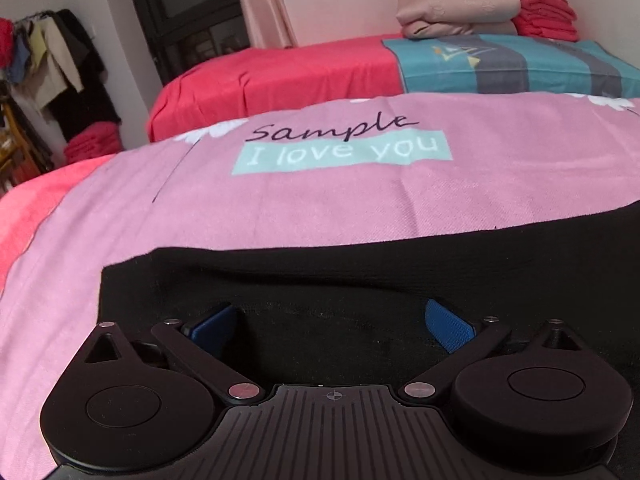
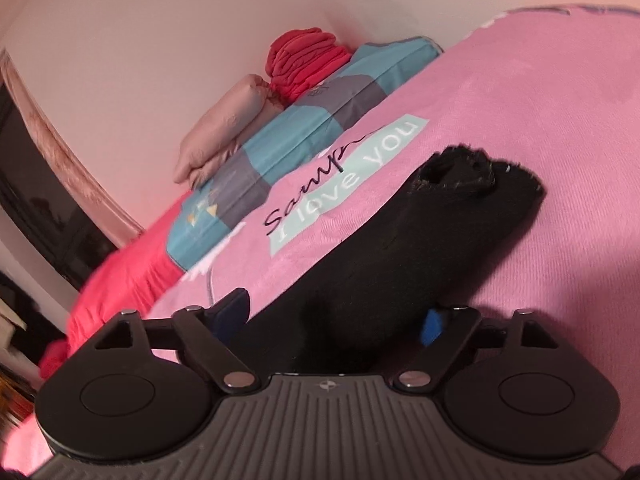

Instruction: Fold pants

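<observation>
Black pants (image 1: 360, 276) lie flat on a pink bedspread (image 1: 320, 200) printed "Sample I love you". My left gripper (image 1: 332, 326) is open, its blue fingertips (image 1: 448, 326) spread wide just above the pants' near left corner. In the right wrist view the pants (image 2: 400, 248) stretch away, with a leg opening (image 2: 460, 172) at the far end. My right gripper (image 2: 332, 316) is open, and the black cloth lies between its blue fingertips (image 2: 432, 326). That view is tilted and slightly blurred.
A red bed (image 1: 280, 76) stands beyond the pink one, with a teal and grey pillow (image 1: 520, 64), a folded beige blanket (image 1: 456, 14) and red folded cloth (image 1: 546, 10). Clothes hang at the far left (image 1: 52, 64). A dark window (image 1: 188, 4) is behind.
</observation>
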`<state>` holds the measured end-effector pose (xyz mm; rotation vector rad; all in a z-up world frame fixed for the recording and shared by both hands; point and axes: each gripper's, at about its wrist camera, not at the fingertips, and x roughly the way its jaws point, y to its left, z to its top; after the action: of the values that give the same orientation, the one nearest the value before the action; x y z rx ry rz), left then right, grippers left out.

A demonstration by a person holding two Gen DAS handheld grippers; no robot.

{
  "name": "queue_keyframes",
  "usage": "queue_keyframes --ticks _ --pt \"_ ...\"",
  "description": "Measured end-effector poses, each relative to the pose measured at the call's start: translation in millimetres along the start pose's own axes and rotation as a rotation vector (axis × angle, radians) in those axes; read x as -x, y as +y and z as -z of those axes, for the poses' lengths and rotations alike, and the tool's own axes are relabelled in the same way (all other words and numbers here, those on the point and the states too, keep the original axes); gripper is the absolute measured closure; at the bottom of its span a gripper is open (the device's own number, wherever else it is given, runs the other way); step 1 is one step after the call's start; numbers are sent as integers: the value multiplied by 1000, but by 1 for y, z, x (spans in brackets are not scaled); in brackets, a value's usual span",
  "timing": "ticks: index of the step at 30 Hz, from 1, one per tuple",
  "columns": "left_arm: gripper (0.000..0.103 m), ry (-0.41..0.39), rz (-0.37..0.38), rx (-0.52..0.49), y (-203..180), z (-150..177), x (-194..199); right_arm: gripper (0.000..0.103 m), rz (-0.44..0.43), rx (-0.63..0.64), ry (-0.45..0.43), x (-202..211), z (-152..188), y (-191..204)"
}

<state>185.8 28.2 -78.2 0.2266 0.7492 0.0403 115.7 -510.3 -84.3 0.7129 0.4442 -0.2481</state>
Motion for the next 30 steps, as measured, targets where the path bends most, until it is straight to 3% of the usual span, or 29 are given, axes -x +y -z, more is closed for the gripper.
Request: queue_keyframes --ticks 1,2,4,6,8,10,11,12,14,16,20,23,25,27,30 --pt "0 3 11 14 3 0 -1 78 67 7 -16 -1 -3 -4" --pt "0 5 22 30 5 1 -1 79 110 -11 -14 -4 -8 -12" --pt "0 9 37 51 9 1 -2 80 32 -194 -15 -3 -12 -37" --pt "0 6 34 52 8 1 -2 74 29 -189 -14 1 -8 -34" --pt "0 2 28 47 6 1 -1 60 28 -132 -4 5 -2 -23" --pt "0 2 32 53 7 1 -2 28 -17 -110 8 9 0 -12" --pt "0 1 35 57 8 1 -2 26 -24 -86 12 9 1 -6" --pt "0 -2 39 61 9 1 -1 26 -7 -51 12 7 3 0" --pt "0 -13 48 80 12 1 1 39 43 9 9 1 3 5" --pt "0 -43 57 119 19 2 7 72 112 63 3 -2 1 8" --pt "0 -111 43 224 37 1 19 80 173 104 -34 9 2 23" --pt "0 -135 13 292 49 1 24 80 275 489 -197 28 36 88" --pt "0 -144 -1 328 57 0 26 80 292 785 -303 38 77 138" --pt "0 -156 -3 351 63 0 29 80 240 1034 -365 44 125 179" --pt "0 -154 -5 361 67 -1 31 74 104 1423 -386 45 215 223"
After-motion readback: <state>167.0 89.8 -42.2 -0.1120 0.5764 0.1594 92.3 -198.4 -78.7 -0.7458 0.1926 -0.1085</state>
